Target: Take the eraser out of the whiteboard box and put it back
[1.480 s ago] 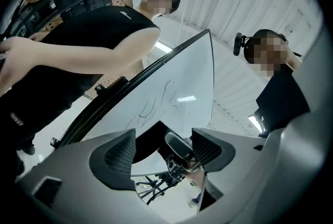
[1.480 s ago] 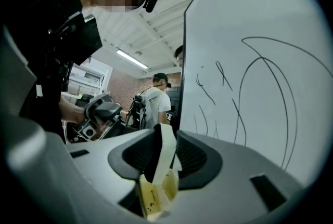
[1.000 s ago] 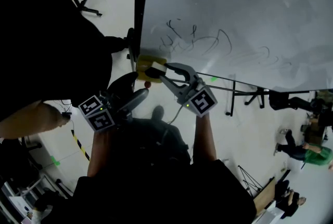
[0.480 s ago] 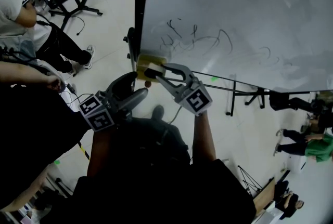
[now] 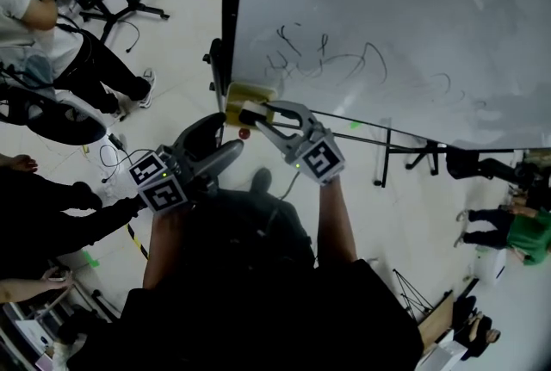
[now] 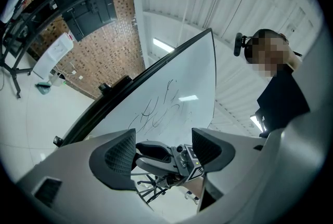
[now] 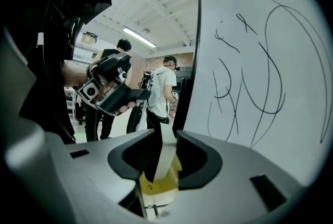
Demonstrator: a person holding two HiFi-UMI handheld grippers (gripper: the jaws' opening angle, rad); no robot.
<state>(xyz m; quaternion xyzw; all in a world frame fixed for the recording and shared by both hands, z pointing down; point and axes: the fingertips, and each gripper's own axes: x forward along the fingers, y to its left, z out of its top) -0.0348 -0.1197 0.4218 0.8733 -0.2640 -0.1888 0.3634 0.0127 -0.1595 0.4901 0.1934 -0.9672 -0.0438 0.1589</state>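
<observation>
Now lower — right claw (image 5: 251,114) snug around the eraser (image 7: 162,163) at the yellow box (image 5: 247,92); left claw (image 6: 164,150) wide.

We wear a dark short-sleeved top (image 5: 258,300), our left gripper (image 5: 225,137) and right gripper (image 5: 251,114) in grey moulded plastic, dark cross-hatched pads (image 6: 120,151), each with a black-and-white marker cube (image 5: 159,182) at the end away from the whiteboard (image 5: 387,16), small green lights (image 5: 297,164) beside the cubes
</observation>
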